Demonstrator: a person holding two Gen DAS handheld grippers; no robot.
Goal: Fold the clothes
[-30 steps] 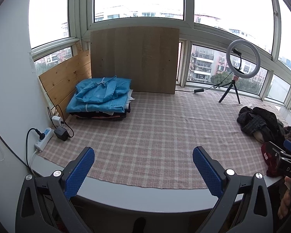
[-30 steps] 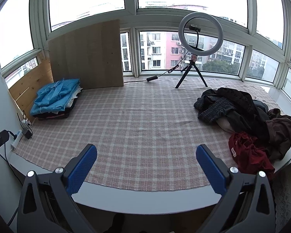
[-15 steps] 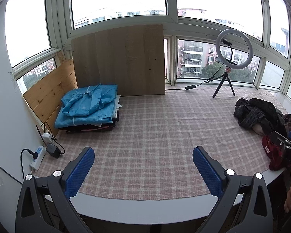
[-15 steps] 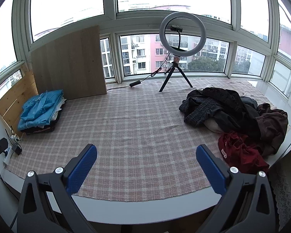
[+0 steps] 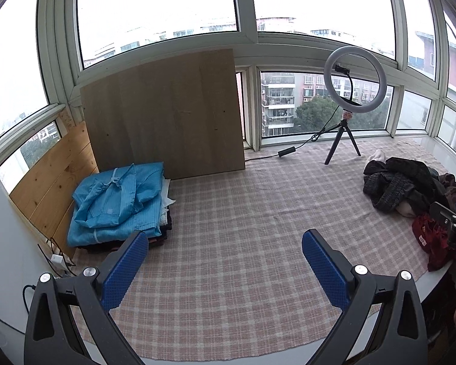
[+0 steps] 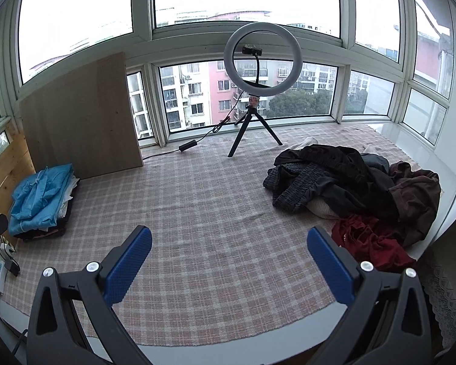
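Note:
A stack of folded clothes topped by a blue garment point(image 5: 118, 203) point(image 6: 41, 196) lies at the left of the checked cloth point(image 5: 243, 228) point(image 6: 203, 213). On the right sits a heap of unfolded dark clothes point(image 6: 343, 179) point(image 5: 401, 182) with a red garment point(image 6: 367, 240) point(image 5: 428, 237) at its near edge. My left gripper point(image 5: 225, 258) is open over the cloth's near part, holding nothing. My right gripper point(image 6: 229, 254) is open too, empty, with the red garment just beyond its right fingertip. The right gripper's body point(image 5: 453, 228) shows at the left wrist view's right edge.
A ring light on a small tripod point(image 6: 255, 91) point(image 5: 346, 106) stands at the back with its cable on the cloth. A wooden board point(image 5: 164, 118) point(image 6: 82, 121) leans against the windows behind the folded stack. A power strip and plugs point(image 6: 3, 270) lie at the left edge.
Both grippers have moved forward over the platform and turned rightward; the cloth and both piles sit closer and lower in view. Both stay open and empty.

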